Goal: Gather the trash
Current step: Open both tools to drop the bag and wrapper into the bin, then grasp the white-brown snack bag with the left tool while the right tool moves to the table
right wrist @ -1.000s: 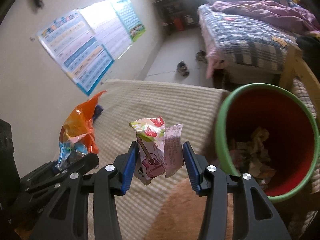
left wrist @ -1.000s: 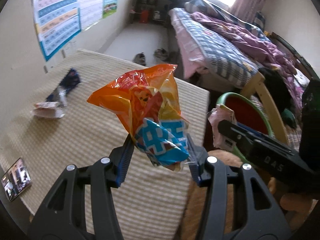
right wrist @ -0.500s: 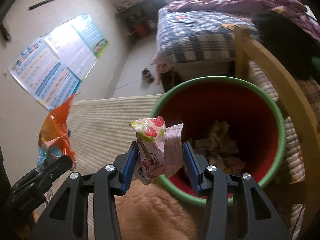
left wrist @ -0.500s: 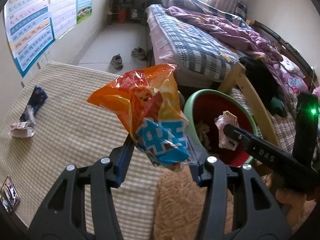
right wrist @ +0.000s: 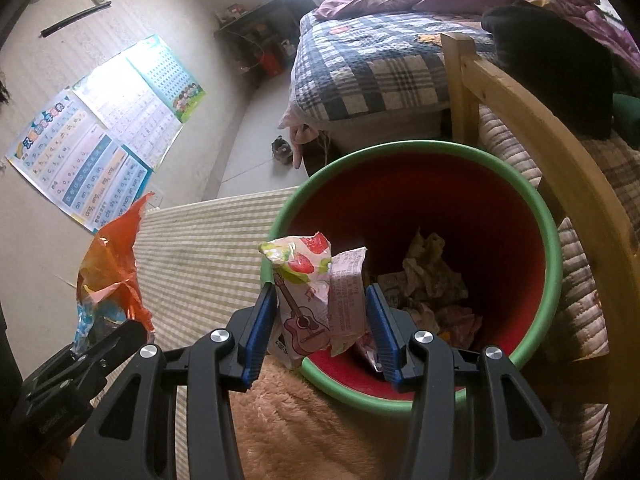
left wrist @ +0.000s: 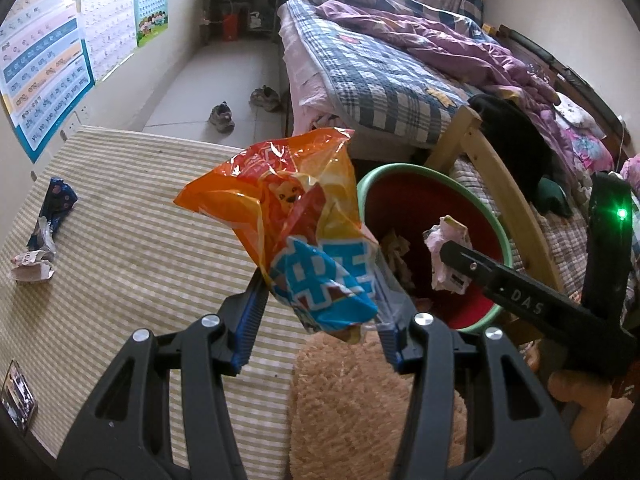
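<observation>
Two grippers, left [left wrist: 320, 316] pinching crinkly orange bag [left wrist: 280, 216], right [right wrist: 322, 322] clamping pink wrapper [right wrist: 308, 300] (glossy) over round bin [right wrist: 550, 256].

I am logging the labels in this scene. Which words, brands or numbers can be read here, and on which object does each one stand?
"DAS": right gripper, on its black finger.
Large white characters on blue: orange snack bag, not legible to me.
Fine print: pink strawberry wrapper, too small.
Letter rows: wall posters, too blurred.
</observation>
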